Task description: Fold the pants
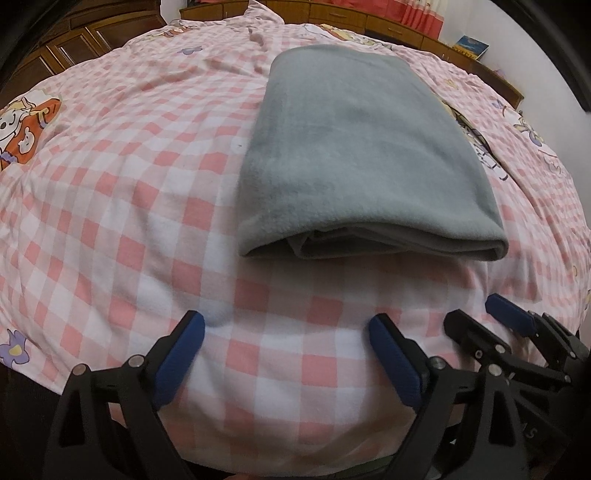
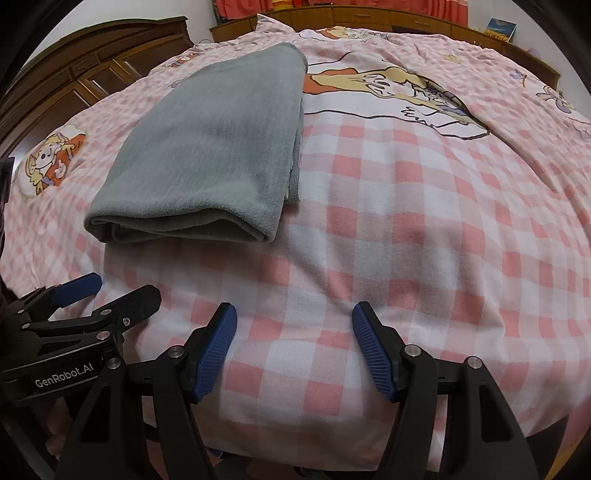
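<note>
- We see the folded grey fleece pants lying flat on the bed, well ahead of both pairs of jaws and touching neither.
- Our left gripper has its blue-padded jaws spread wide over bare bedding, with nothing between them.
- Our right gripper sits just beside it, jaws moderately apart and likewise empty.
- The pants form a thick, soft rectangle, the rounded fold with its stacked layers facing us.
- The pads are ribbed blue, set on black arms.
- Beneath lies a pink-and-white checked bed cover with cartoon prints, slightly rumpled.
- Beyond it stand dark wooden cabinets and red curtains.
</note>
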Tool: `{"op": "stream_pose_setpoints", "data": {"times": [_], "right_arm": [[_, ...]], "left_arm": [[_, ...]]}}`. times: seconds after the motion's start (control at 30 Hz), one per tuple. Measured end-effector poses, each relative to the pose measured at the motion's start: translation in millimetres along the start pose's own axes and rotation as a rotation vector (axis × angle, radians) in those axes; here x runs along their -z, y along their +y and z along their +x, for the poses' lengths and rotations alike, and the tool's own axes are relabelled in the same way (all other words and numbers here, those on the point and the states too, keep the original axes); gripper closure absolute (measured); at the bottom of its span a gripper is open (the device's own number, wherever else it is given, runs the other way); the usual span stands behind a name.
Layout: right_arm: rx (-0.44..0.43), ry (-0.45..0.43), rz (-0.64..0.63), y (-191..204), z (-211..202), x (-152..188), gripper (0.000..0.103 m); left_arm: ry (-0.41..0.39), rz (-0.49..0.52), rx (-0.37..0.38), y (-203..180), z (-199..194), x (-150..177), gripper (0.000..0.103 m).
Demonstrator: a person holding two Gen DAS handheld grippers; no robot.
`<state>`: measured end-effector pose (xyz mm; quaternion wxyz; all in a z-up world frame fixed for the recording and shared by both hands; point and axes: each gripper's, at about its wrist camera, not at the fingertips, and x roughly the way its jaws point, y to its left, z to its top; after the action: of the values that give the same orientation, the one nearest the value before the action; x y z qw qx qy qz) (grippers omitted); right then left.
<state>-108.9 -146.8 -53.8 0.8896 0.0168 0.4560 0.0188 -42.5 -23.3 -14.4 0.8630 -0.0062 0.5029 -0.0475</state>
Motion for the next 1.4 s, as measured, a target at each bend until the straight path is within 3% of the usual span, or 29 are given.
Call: {"op": "stream_pose_setpoints", "data": {"times": [1.4], "right_arm": [[0.002, -0.009, 0.001, -1.1, 0.8, 1.4, 0.036]], "left_arm": [[-0.008, 0.004, -0.008, 0.1, 1.5, 1.2, 0.009]]}}
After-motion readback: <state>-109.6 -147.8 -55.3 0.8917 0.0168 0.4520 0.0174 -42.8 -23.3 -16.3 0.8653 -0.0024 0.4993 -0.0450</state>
